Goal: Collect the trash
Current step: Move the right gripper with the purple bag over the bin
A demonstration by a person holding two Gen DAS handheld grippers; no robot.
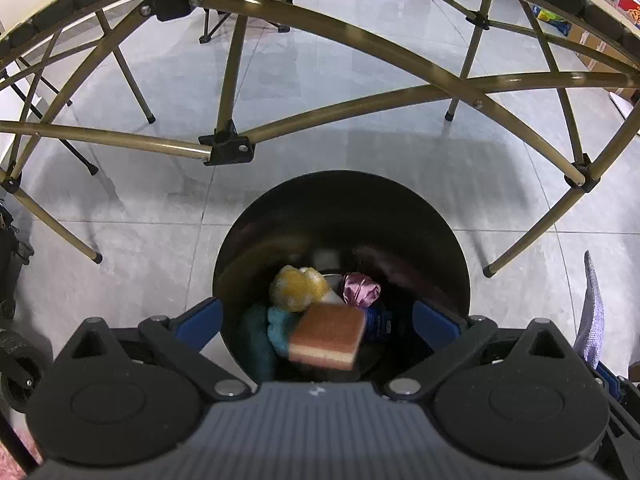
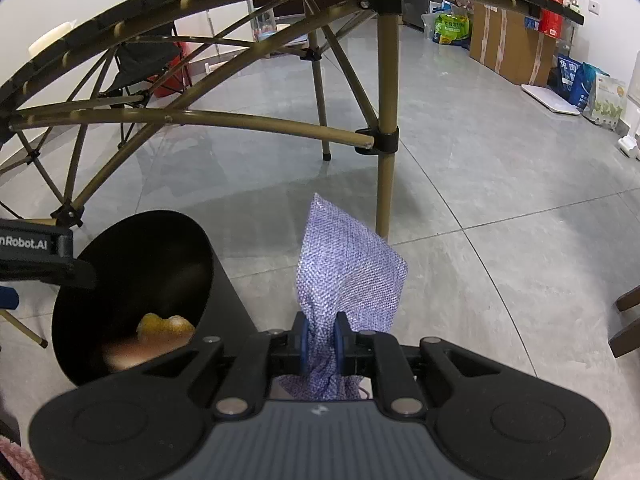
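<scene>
Left gripper (image 1: 316, 320) jaws wide, sponge (image 1: 327, 336) loose between them over bin (image 1: 448, 240); right gripper (image 2: 323, 338) clamps purple pouch (image 2: 348, 268), projecting toward 12 o'clock

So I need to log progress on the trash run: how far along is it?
Done: the black bin already holds a sponge, a yellow puff and a pink wad; the left gripper is open above it. In hand: the right gripper pinches a purple mesh cloth. Left: dropping that cloth in.
</scene>
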